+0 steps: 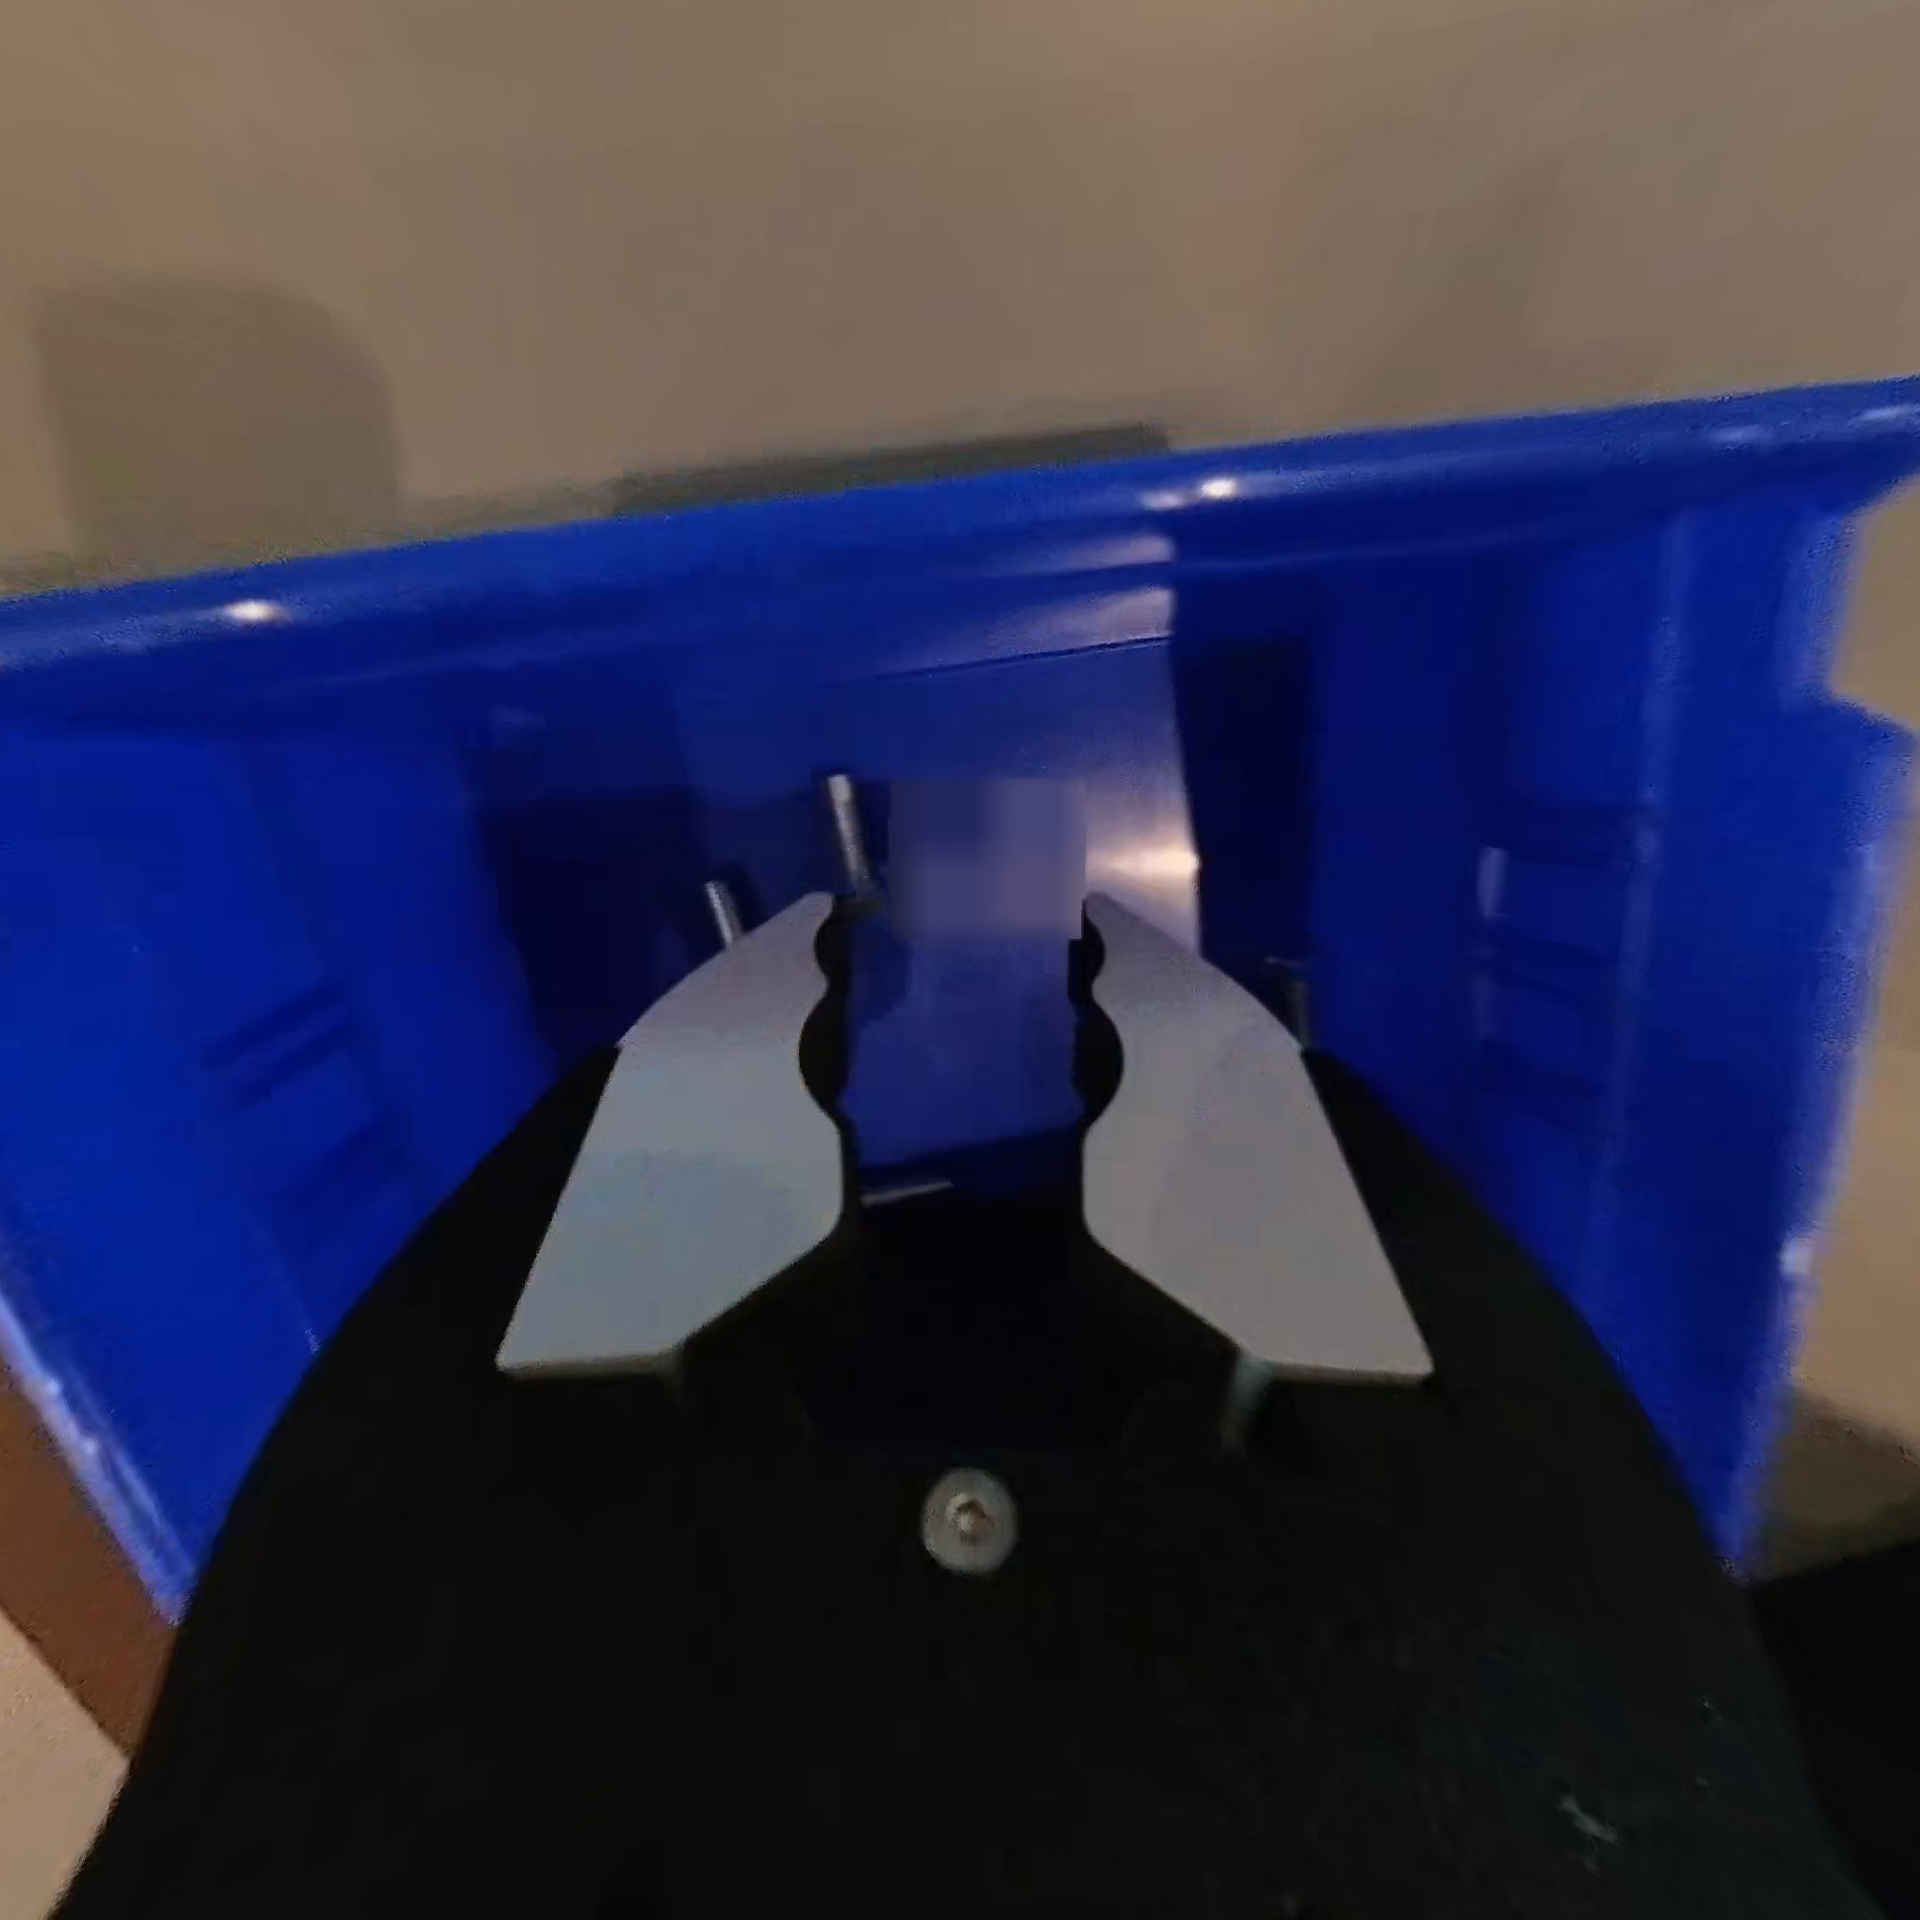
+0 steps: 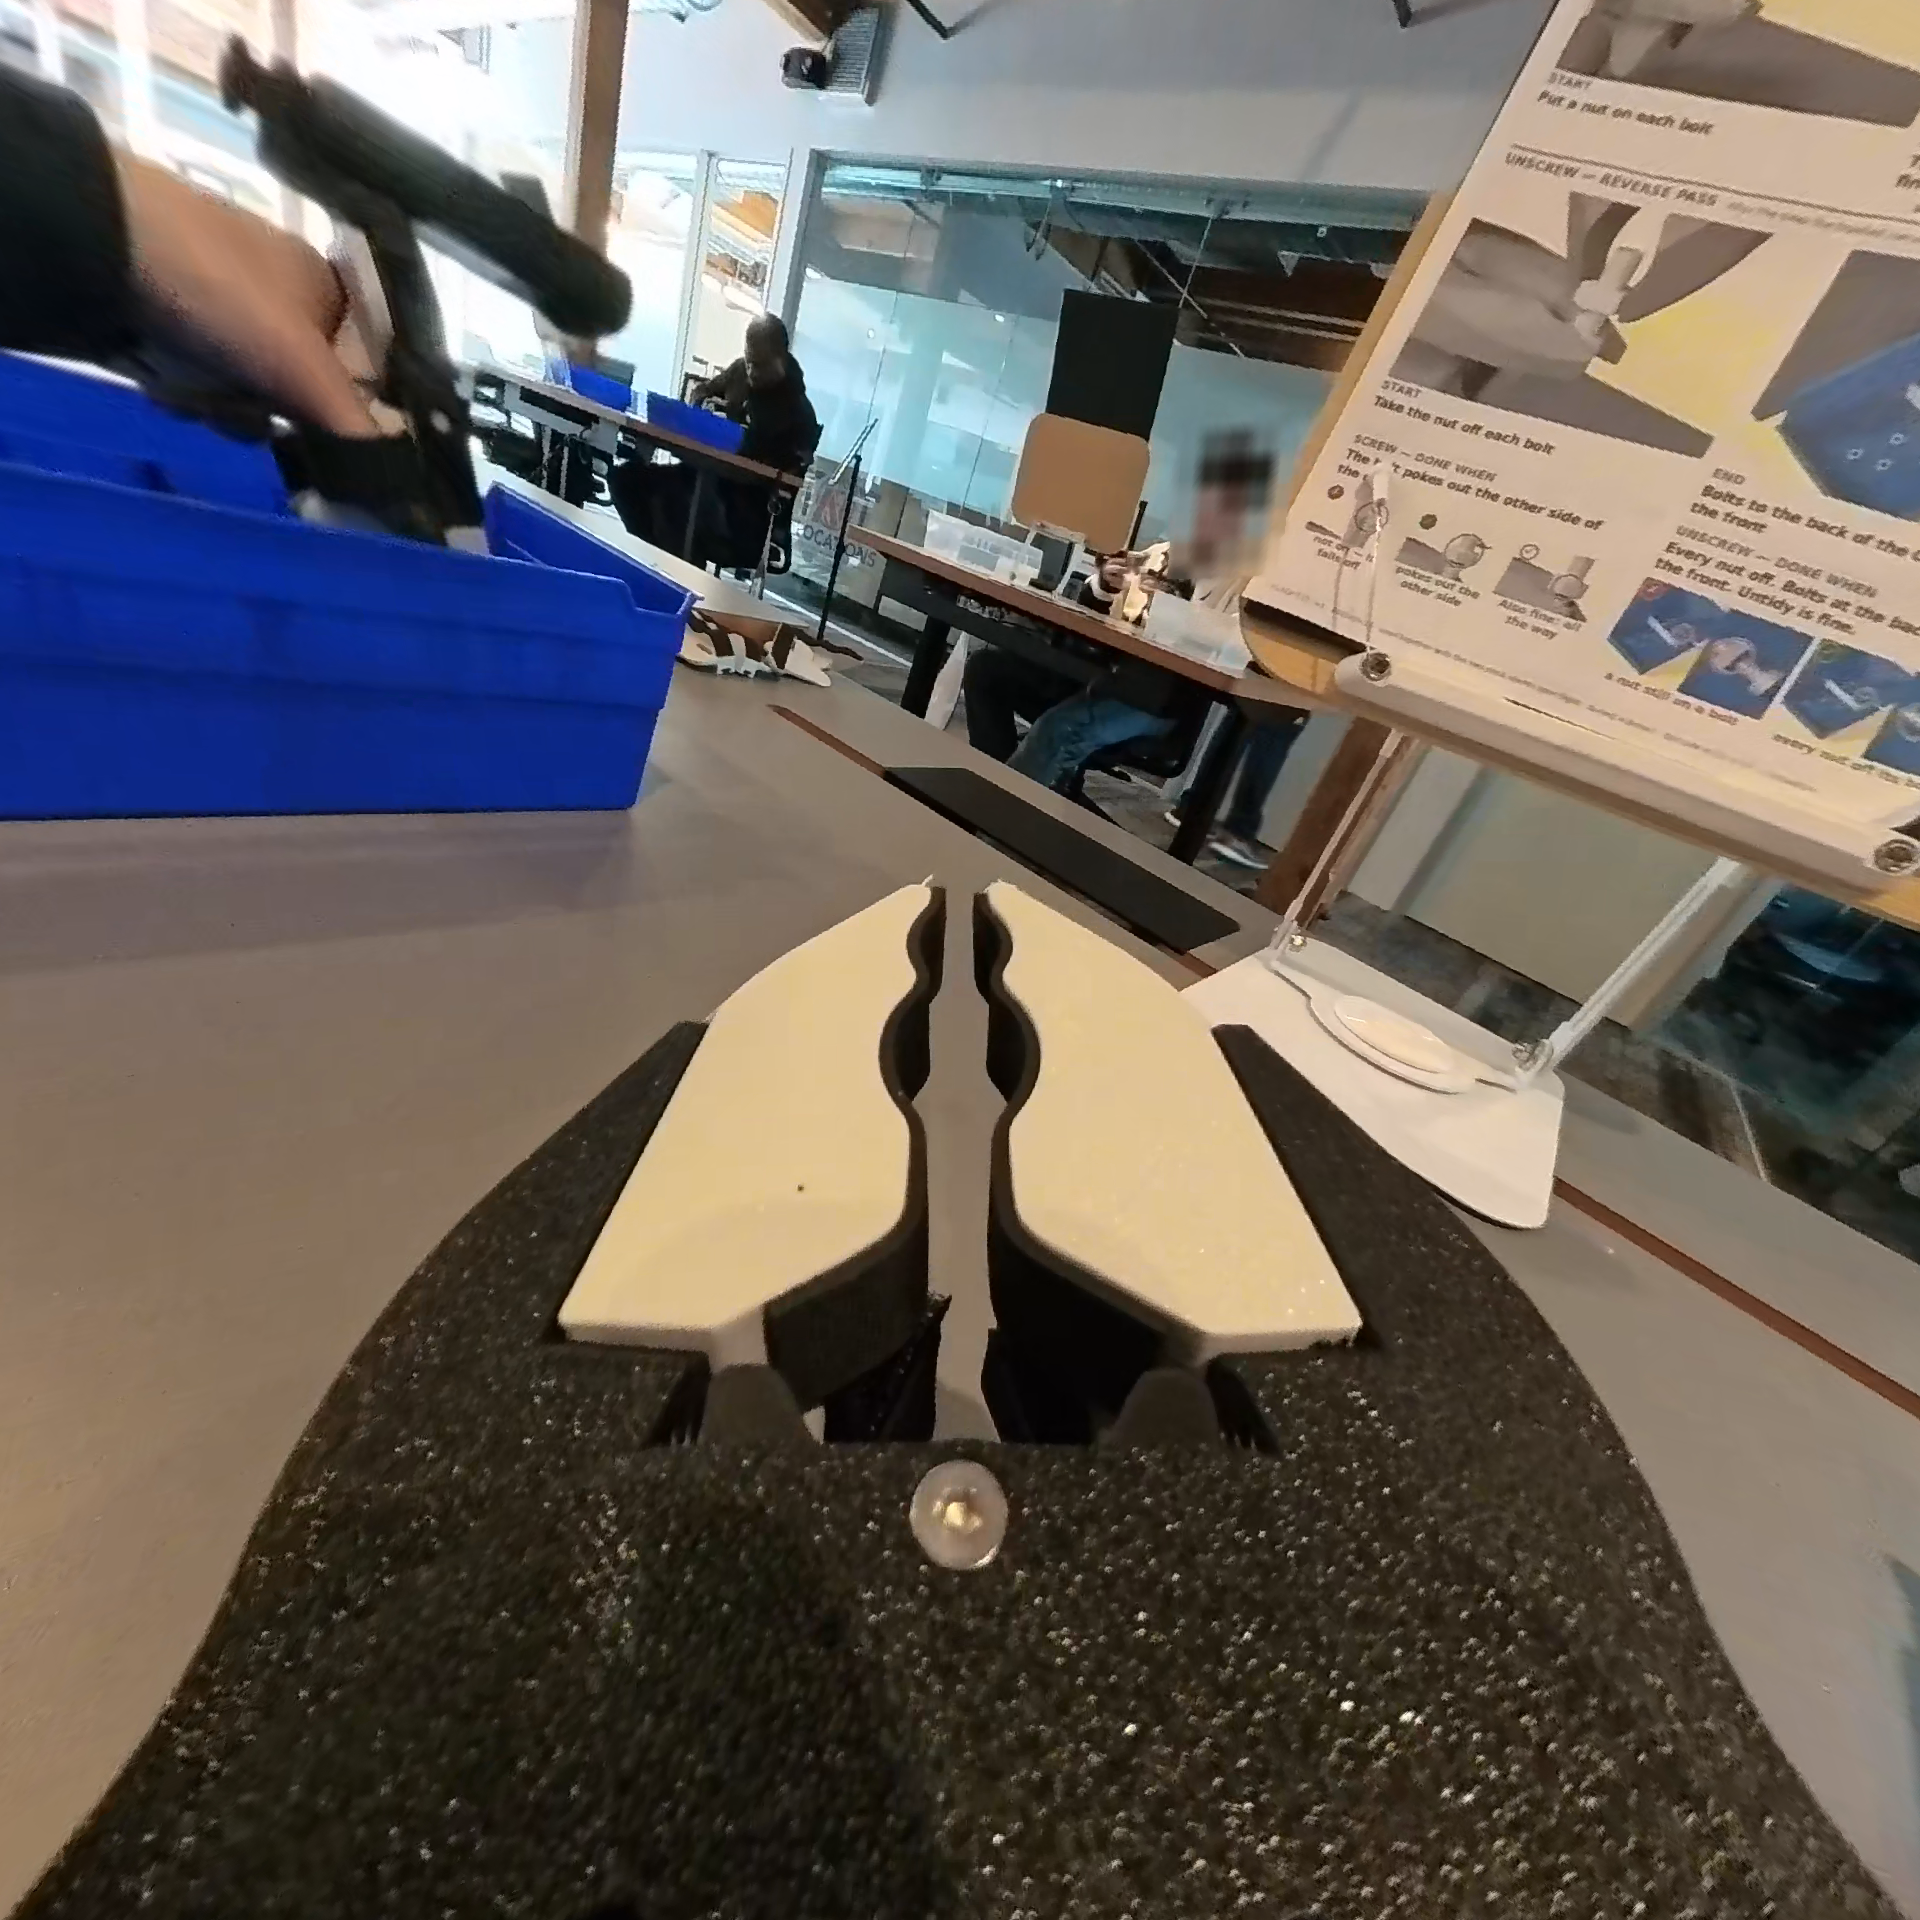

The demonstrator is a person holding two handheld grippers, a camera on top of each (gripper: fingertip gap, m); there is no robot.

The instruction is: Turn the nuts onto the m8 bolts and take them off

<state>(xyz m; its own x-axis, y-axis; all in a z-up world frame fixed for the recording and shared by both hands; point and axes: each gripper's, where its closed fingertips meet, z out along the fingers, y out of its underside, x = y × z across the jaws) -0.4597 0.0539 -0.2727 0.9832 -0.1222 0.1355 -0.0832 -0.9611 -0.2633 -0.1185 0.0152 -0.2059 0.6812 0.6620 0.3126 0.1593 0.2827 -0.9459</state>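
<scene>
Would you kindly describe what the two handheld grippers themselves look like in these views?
Each gripper, left gripper and right gripper, has a black, speckled, rounded body with a silver screw, and two flat, pale cream fingers with wavy black inner edges. Seen from afar, the left one has a black frame and handle, and a dark sleeve shows behind it.
</scene>
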